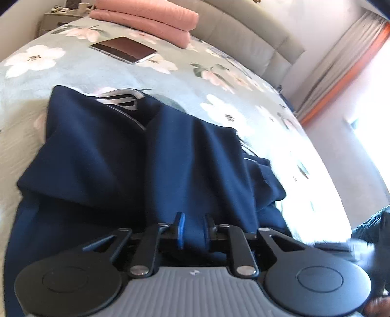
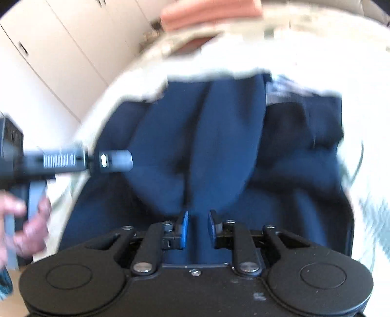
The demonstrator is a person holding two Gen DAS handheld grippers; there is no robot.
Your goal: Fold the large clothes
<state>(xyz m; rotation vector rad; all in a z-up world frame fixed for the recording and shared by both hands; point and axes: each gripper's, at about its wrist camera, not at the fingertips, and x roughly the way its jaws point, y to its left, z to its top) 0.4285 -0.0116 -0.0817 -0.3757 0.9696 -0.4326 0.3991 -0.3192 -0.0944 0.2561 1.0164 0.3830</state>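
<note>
A bed [image 1: 102, 73] with a pale green cover printed with white flowers fills the room view of the left wrist camera. At the far left stands a nightstand [image 1: 58, 20] with small items on it. A little to the right, a tablet [image 1: 123, 49] with a dark screen lies flat on the cover, and just behind it is a stack of folded pink cloth [image 1: 146, 17]. Behind the bed runs a padded grey headboard [image 1: 246, 31], and at the far right hangs a grey curtain [image 1: 351, 51] with an orange edge.

The navy garment [image 1: 117, 151] lies on the bed near the front edge, already doubled over, with a striped white and dark collar part [image 1: 121, 98] showing at its top. The left gripper [image 1: 193, 230] is at the near edge of the garment, and its blue pads are clamped on a ridge of the navy cloth.

In the right wrist view, which is blurred, white cupboard doors [image 2: 56, 56] stand at the left. The right gripper [image 2: 198, 229] also has a fold of the same garment [image 2: 195, 136] between its pads, pinched.
</note>
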